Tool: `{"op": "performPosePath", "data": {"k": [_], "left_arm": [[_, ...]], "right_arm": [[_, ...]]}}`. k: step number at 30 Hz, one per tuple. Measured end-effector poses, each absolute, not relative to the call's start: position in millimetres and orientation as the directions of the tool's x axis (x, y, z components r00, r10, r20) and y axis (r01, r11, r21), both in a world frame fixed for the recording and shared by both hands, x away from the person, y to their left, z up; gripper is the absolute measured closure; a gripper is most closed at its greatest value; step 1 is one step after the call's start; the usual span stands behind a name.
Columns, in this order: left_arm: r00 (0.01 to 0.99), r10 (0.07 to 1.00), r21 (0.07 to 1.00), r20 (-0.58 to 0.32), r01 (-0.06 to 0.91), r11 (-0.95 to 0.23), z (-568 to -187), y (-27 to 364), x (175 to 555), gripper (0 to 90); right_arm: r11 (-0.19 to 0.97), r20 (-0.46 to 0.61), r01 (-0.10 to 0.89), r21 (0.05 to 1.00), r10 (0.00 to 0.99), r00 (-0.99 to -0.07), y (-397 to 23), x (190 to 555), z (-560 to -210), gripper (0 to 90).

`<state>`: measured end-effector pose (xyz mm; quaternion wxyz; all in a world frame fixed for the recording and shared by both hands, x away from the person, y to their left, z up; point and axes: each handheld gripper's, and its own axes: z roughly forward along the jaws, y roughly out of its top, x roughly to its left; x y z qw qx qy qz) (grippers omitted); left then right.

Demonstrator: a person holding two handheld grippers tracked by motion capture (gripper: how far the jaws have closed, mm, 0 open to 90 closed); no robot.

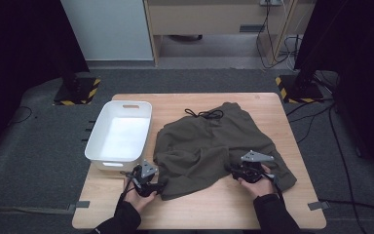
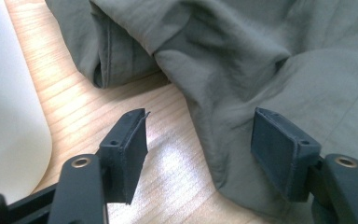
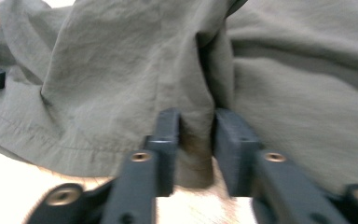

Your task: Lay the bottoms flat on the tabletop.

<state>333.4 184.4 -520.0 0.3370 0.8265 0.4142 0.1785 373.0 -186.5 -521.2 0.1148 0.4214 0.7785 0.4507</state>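
Nearest the camera in the high view are the person's two hands, each bearing a tool at the near edge of the surface (image 1: 209, 204). The left tool (image 1: 157, 185) sits at the near-left corner of the shorts (image 1: 209, 141); in the left gripper view its jaws stand apart, with the hem of the shorts (image 2: 223, 140) lying between them and neither pad pressing on cloth. The right tool (image 1: 230, 170) meets the near-right part of the garment; in the right gripper view its jaws are drawn close on a pinched fold of the shorts (image 3: 196, 135), so it is clamped on the cloth. The shorts lie crumpled in the middle of the surface, olive in colour, waist and black drawstring (image 1: 207, 114) at the far side, leg hems toward the person. The long axis therefore runs from near to far. A white bin (image 1: 96, 139) stands just left of the garment, touching or nearly touching it, and the left tool is the nearer to it. Judgement: the coming move turns on the hem that lies ahead of the left tool, slightly toward its right jaw; that tool is placed to close on it while the right holds. Any fold or lift would then run along the near edge.
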Motion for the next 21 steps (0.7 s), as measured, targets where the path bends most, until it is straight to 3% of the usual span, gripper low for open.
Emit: {"op": "performPosePath", "data": {"k": [2, 16, 18, 21], "left_arm": [[0.596, 0.802, 0.693, 0.027, 0.567, -0.445, -521.4, 183.7, 331.8, 33.5], [0.656, 0.754, 0.638, 0.029, 0.569, -0.519, -521.0, 185.0, 301.7, 28.0], [0.664, 0.748, 0.632, 0.025, 0.569, -0.526, -520.3, 184.7, 298.2, 27.7], [0.658, 0.753, 0.664, 0.014, 0.557, -0.499, -514.9, 185.6, 297.0, 28.9]], "right_arm": [[0.261, 0.209, 0.555, 0.789, 0.737, -0.643, -184.8, 372.1, -521.4, 89.7], [0.236, 0.298, 0.581, 0.779, 0.675, -0.674, -202.2, 328.4, -507.4, 89.4], [0.25, 0.288, 0.591, 0.767, 0.689, -0.666, -201.9, 327.2, -510.4, 84.9], [0.244, 0.247, 0.568, 0.786, 0.719, -0.65, -203.0, 329.3, -512.1, 69.6]]}}
